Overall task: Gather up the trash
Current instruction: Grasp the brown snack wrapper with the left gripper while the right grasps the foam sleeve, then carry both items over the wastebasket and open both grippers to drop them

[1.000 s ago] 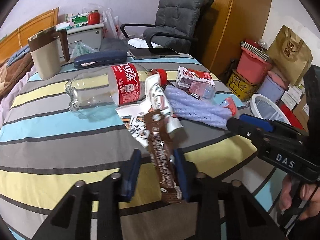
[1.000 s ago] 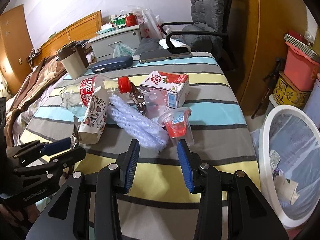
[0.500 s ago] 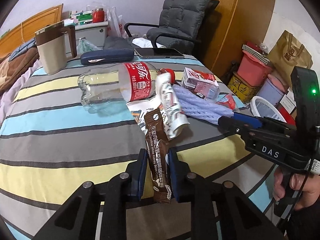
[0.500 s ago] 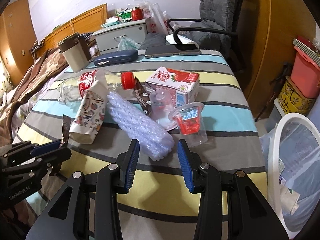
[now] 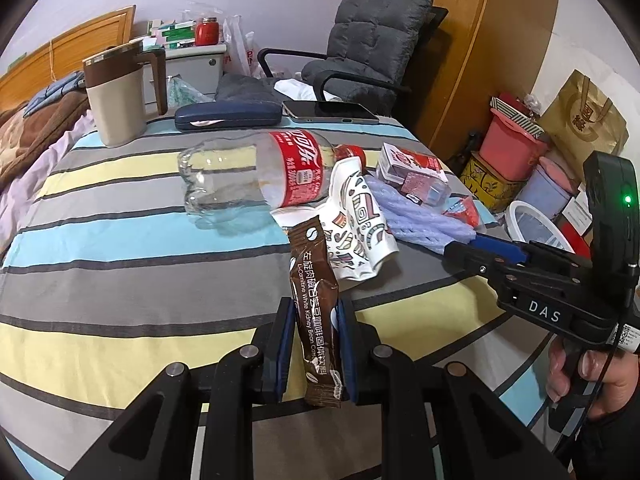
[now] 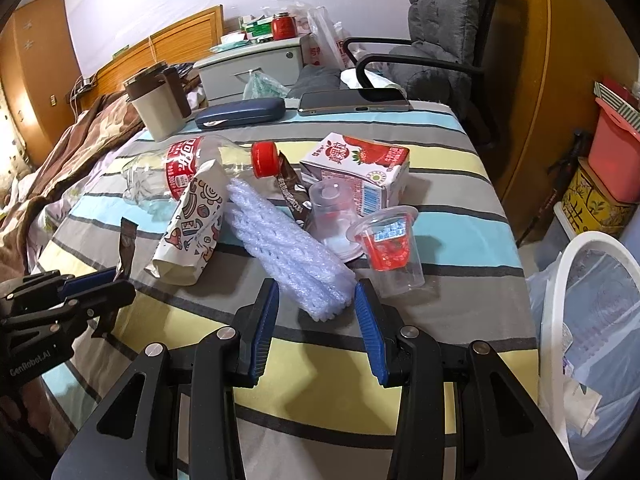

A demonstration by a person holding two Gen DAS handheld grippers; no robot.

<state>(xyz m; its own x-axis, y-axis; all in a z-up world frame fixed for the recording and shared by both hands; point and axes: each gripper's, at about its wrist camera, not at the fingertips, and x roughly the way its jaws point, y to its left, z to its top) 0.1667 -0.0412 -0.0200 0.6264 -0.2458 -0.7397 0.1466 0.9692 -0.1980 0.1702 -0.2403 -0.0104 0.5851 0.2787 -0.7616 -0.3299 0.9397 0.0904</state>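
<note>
My left gripper (image 5: 314, 344) is shut on a brown coffee sachet (image 5: 314, 300) and holds it just above the striped tablecloth (image 5: 120, 264). My right gripper (image 6: 316, 320) is open, its fingertips on either side of the near end of a lilac foam net sleeve (image 6: 288, 248). Trash lies in a heap: an empty cola bottle (image 5: 256, 172), a crushed paper cup (image 6: 192, 224), a strawberry milk carton (image 6: 360, 176), a clear jelly cup (image 6: 392, 248) and a second brown sachet (image 6: 292, 192). A white trash bin (image 6: 580, 344) with a bag stands right of the table.
A beige mug (image 5: 116, 100), a blue glasses case (image 5: 228, 116) and a phone (image 5: 330, 111) lie at the table's far edge. A grey chair (image 5: 360, 60) stands behind. Boxes and a pink tub (image 5: 512, 148) crowd the floor at right. A bed (image 6: 60, 168) lies left.
My left gripper has closed on the brown sachet and lifted it. My right gripper has moved forward until its open fingers straddle the end of the foam sleeve.
</note>
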